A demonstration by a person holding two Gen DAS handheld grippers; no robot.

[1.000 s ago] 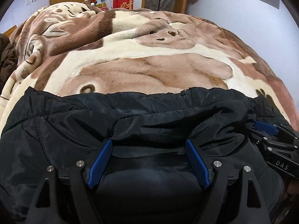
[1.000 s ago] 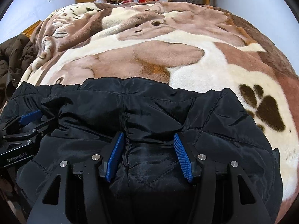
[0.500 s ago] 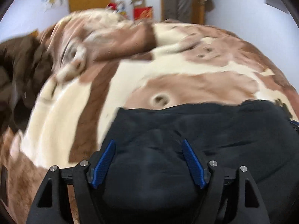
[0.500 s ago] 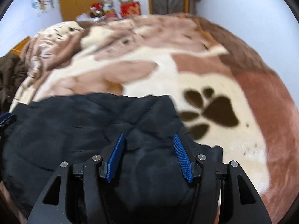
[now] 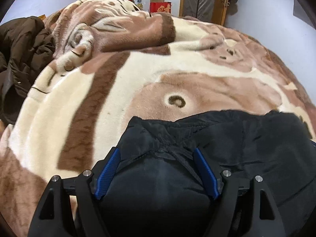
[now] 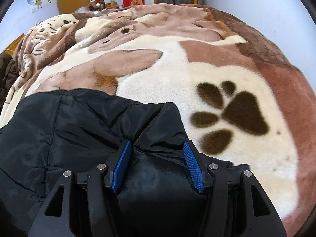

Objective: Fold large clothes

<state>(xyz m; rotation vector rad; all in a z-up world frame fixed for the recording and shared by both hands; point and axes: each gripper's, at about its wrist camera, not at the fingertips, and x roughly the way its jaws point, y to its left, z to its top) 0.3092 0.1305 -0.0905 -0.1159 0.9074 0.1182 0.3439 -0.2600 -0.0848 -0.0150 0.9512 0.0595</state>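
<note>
A black padded jacket lies bunched on the near part of the bed; it also shows in the right wrist view. My left gripper sits at the jacket's left end, jaws apart, with a thick fold of black fabric between the blue pads. My right gripper sits at the jacket's right end, jaws apart, with a fold of fabric between its blue pads. Whether either gripper pinches the fabric is unclear.
A plush brown and cream blanket with a paw print covers the bed. A dark brown coat is heaped at the bed's left edge. Boxes and wooden doors stand by the far wall.
The two grippers have moved apart, left one leftward and right one rightward. Each now sits at an outer end of the jacket, and neither sees the other.
</note>
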